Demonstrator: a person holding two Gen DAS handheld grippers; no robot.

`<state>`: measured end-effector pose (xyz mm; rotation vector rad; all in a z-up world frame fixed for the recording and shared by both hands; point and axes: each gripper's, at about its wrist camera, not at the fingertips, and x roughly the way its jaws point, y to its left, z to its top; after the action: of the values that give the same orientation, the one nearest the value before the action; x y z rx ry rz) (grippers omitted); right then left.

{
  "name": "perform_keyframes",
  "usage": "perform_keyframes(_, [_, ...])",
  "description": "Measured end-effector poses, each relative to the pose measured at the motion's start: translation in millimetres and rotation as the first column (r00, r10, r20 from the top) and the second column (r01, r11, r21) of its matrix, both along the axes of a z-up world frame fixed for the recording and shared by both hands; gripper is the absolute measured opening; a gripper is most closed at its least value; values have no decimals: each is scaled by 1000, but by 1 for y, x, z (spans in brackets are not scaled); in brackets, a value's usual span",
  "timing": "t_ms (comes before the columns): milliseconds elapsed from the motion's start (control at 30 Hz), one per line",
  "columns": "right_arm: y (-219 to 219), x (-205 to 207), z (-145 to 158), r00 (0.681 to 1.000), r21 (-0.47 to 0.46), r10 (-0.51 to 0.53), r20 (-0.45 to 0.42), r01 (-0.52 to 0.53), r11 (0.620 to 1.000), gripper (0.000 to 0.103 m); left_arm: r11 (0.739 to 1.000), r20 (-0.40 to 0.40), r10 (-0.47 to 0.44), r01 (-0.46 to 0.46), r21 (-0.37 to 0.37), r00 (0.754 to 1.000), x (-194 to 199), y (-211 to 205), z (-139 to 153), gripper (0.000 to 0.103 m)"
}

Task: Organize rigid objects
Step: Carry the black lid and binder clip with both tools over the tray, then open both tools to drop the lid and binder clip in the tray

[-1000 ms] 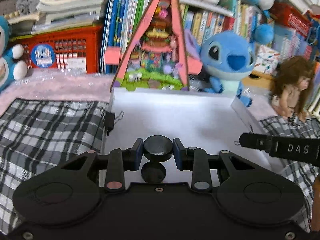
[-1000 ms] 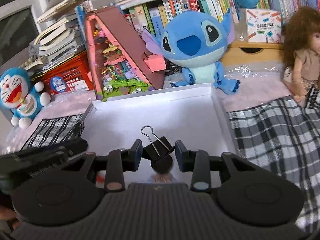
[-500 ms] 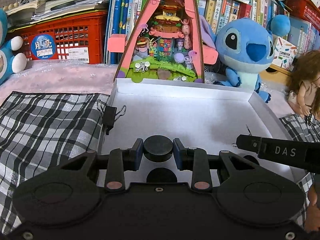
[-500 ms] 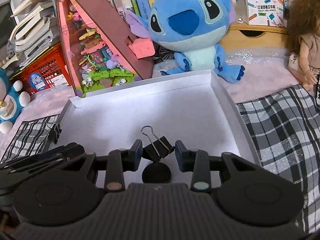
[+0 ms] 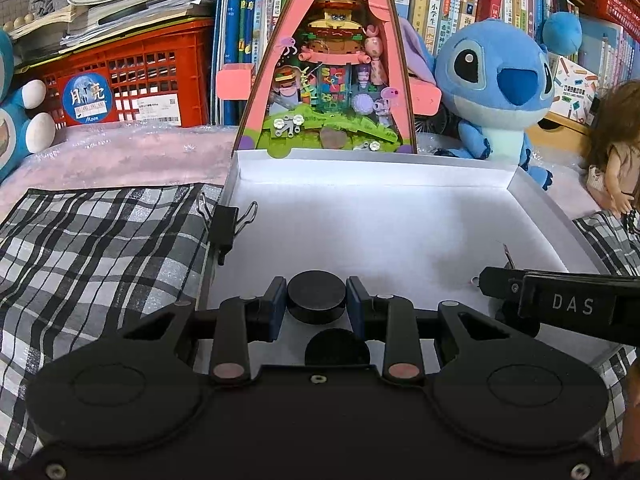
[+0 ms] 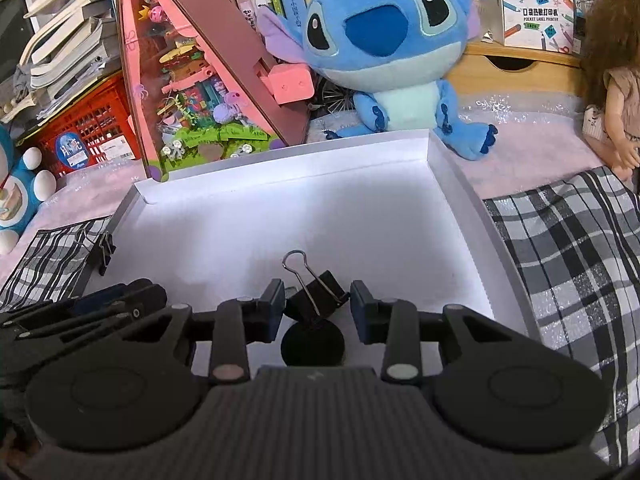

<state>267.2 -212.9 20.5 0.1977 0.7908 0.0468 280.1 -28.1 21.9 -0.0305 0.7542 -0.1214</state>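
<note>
Left claw [image 5: 316,298] grips a black disc [image 5: 316,295]; right claw [image 6: 317,304] loosely brackets a binder clip [image 6: 314,298], contact unclear; only the left view shows the white tray's [image 5: 360,168] near-right edge.

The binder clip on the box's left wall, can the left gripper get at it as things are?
Probably not yet: the left gripper is shut on a black disc. The path to the binder clip looks free.

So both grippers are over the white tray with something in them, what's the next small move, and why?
Probably lower and open. The left gripper holds a black round disc above the white tray, its shadow showing a gap below. The right gripper holds a black binder clip, also clear of the floor. Releasing from lower down should limit rolling.
</note>
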Motion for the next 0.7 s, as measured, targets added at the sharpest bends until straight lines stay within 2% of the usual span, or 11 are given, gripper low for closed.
perform_keyframes(233, [-2, -2, 0, 1000, 14, 5, 7, -5, 1000, 41, 1000, 11, -14, 13, 20, 1000, -2, -3, -1, 30])
perform_keyframes(333, [-4, -4, 0, 1000, 29, 4, 15, -4, 1000, 44, 1000, 4, -14, 13, 17, 1000, -6, -2, 1, 31])
perform_keyframes(367, [-5, -6, 2, 1000, 41, 2, 20, -3, 999, 46, 1000, 4, -14, 14, 19, 1000, -10, -1, 3, 31])
perform_keyframes(400, [-8, -10, 4, 999, 59, 3, 32, -5, 998, 59, 1000, 13, -22, 22, 18, 1000, -14, -1, 5, 32])
perform_keyframes(467, [-13, -18, 9, 998, 84, 20, 61, -25, 996, 65, 999, 31, -41, 40, 20, 999, -23, 1, 10, 41])
perform_keyframes(567, [-19, -30, 16, 995, 73, 36, 92, -43, 996, 71, 998, 49, -59, 58, 14, 997, -35, 3, 18, 44])
perform_keyframes(700, [-26, -47, 23, 991, 74, 46, 124, -56, 996, 77, 997, 80, -82, 82, 4, 993, -54, 6, 30, 56])
